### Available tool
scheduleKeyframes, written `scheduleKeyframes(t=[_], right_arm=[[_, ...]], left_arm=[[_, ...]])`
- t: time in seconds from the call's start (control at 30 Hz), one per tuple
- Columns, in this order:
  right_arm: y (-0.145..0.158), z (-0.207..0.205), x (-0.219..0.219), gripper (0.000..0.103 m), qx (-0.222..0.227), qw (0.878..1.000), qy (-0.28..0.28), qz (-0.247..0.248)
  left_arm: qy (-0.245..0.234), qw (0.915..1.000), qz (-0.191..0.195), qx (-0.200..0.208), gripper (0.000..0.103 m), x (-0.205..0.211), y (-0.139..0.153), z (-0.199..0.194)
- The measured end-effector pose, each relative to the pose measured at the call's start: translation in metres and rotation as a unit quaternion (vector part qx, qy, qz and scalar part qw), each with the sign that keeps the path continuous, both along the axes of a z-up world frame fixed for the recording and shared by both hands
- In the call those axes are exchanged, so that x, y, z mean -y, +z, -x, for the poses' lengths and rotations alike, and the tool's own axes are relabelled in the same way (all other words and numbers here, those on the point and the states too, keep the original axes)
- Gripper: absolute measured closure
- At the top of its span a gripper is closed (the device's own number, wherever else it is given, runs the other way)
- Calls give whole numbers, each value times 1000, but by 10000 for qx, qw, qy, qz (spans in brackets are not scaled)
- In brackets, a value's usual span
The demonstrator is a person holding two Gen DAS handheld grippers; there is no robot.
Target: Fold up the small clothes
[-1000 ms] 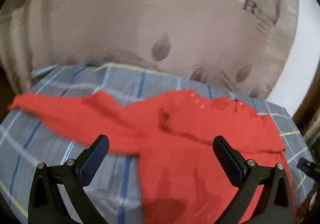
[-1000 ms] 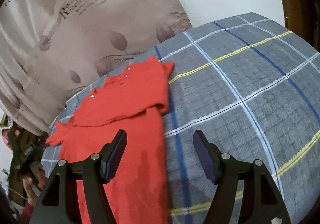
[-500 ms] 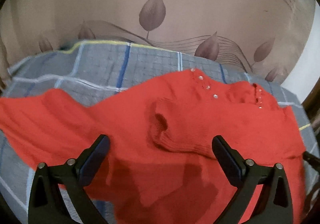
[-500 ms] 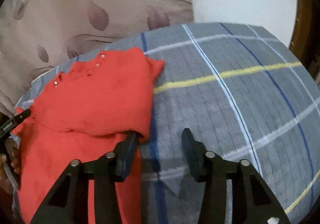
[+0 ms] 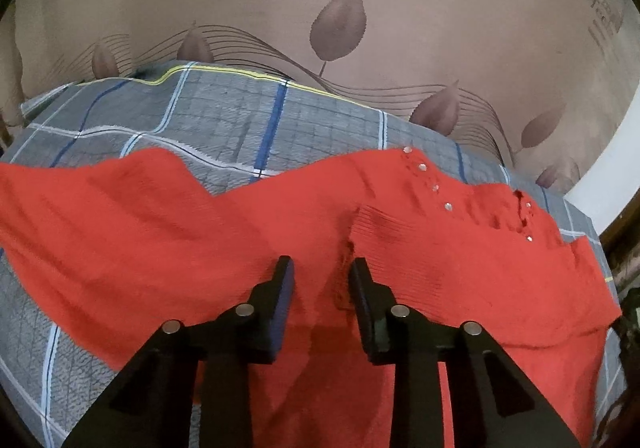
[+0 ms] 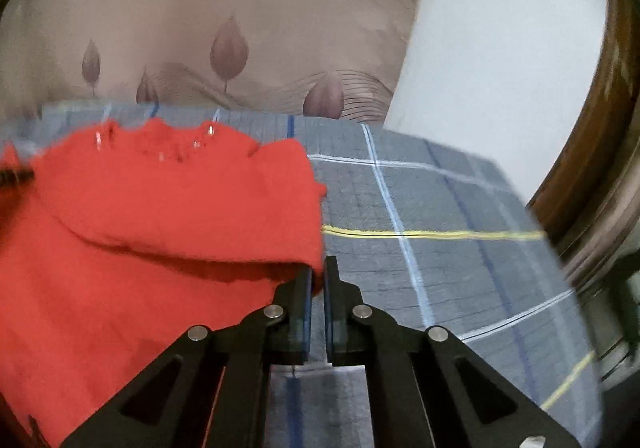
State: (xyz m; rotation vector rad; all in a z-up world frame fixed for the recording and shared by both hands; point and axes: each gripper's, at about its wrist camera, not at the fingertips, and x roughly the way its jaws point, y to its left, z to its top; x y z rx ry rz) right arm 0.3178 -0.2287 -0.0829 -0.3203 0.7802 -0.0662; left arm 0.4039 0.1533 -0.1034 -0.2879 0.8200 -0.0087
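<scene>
A red knitted sweater [image 5: 440,268] with small shiny buttons lies spread on a grey plaid bed cover [image 5: 240,120]. One sleeve is folded in over its body, and the ribbed cuff ends by my left gripper [image 5: 320,268]. That gripper's jaws are closing over the sweater's middle. Red knit lies between them and the cuff edge bunches against the right finger [image 5: 360,288]. In the right wrist view the sweater [image 6: 160,208] fills the left half. My right gripper [image 6: 319,270] is shut on its folded right edge, where a bit of red cloth shows between the pads.
A beige curtain [image 5: 320,8] with leaf prints hangs behind the bed. A white wall [image 6: 500,48] and a dark wooden frame [image 6: 600,168] stand to the right. The bed cover [image 6: 440,268] lies bare to the right of the sweater.
My left gripper came down over the sweater's middle and its wide jaws narrowed. My right gripper swung to the sweater's right edge and shut on the fold.
</scene>
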Motion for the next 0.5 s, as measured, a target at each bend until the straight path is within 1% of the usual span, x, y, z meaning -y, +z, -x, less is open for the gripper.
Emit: scheduleKeyframes(t=[0.03,0.1,0.13,0.17,0.23,0.27,0.3,0.33,0.4,0.43,0.5], right_arm=[[-7,-1,-3,99,-131,9999,99,-1],[-19,-6,0,99,-409,9989,125,-193],[-21,-9,4,99,-507,9982,83,-299],[-18,-10,10,97,-494,9971,112,-561],[-14,-7,22,90,-419,9942,127,-984],[-15,-8,28,81,-468,9926,70,-1122],[-16,-8,31,77,-501,9911,26,-1232],[-15,-9,35,77,-500,9896,-3,-1348],[-14,-6,36,74,-487,9886,25,-1426],[-14,-7,34,71,-481,9891,44,-1392],[-12,-4,28,55,-433,9910,96,-1265]], left_arm=[[6,10000,3,3,76,-1,0,0],[-5,10000,-4,15,85,-1,0,-1],[-36,10000,1,18,88,-2,1,0],[-60,10000,-4,5,92,-3,1,-1],[-110,9999,-35,-28,92,-6,1,-1],[-156,9999,-29,-20,92,-8,3,1],[-321,9995,51,-7,92,-10,5,2],[-467,9989,87,-6,92,-10,7,3],[-670,9977,-57,-33,91,-8,11,5],[-788,9968,-38,-117,90,-7,12,4],[-926,9952,50,-303,82,-5,10,-1]])
